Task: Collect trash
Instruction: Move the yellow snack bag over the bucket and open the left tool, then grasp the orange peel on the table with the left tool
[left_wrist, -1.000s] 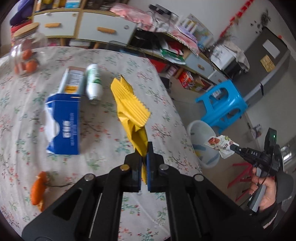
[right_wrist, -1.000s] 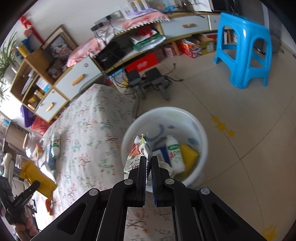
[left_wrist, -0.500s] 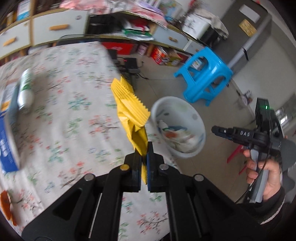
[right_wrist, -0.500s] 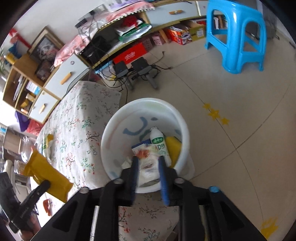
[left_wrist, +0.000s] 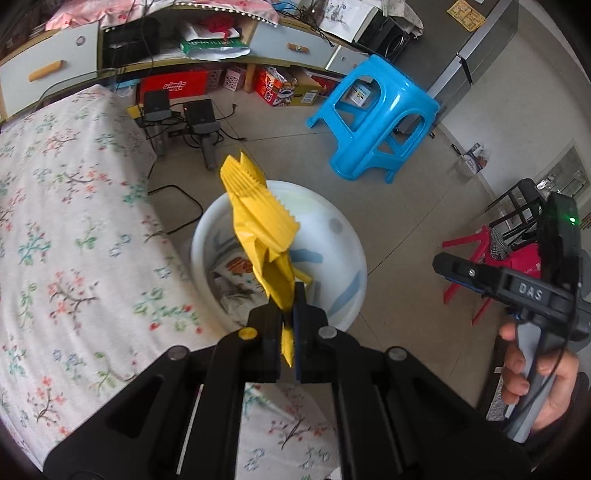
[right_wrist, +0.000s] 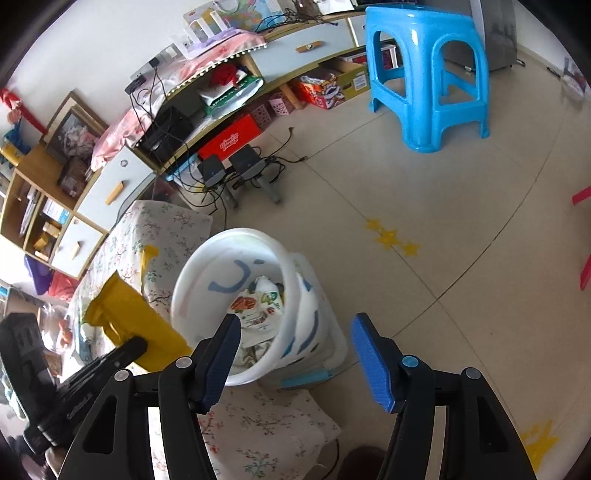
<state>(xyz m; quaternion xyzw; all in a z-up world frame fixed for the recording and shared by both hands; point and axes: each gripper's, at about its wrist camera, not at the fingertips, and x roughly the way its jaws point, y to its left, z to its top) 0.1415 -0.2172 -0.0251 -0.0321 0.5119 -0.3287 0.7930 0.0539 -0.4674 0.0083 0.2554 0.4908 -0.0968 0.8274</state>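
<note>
My left gripper (left_wrist: 290, 325) is shut on a yellow crinkle-edged wrapper (left_wrist: 262, 225) and holds it over the white trash bucket (left_wrist: 347, 236) on the floor beside the table. The wrapper also shows in the right wrist view (right_wrist: 125, 314). My right gripper (right_wrist: 295, 343) is open and empty, just above and in front of the bucket (right_wrist: 192, 273). Inside the bucket lie a snack packet (right_wrist: 247, 306), a white bottle (right_wrist: 269, 291) and other trash.
The table with a floral cloth (left_wrist: 74, 240) is left of the bucket. A blue plastic stool (left_wrist: 373, 114) stands on the tiled floor beyond it. Two black speakers (left_wrist: 177, 114) and cables sit by a low cluttered shelf. Red chair legs (left_wrist: 465, 258) are at the right.
My right gripper opened and let the snack packet fall into the bucket. My left gripper carried the yellow wrapper off the table to above the bucket.
</note>
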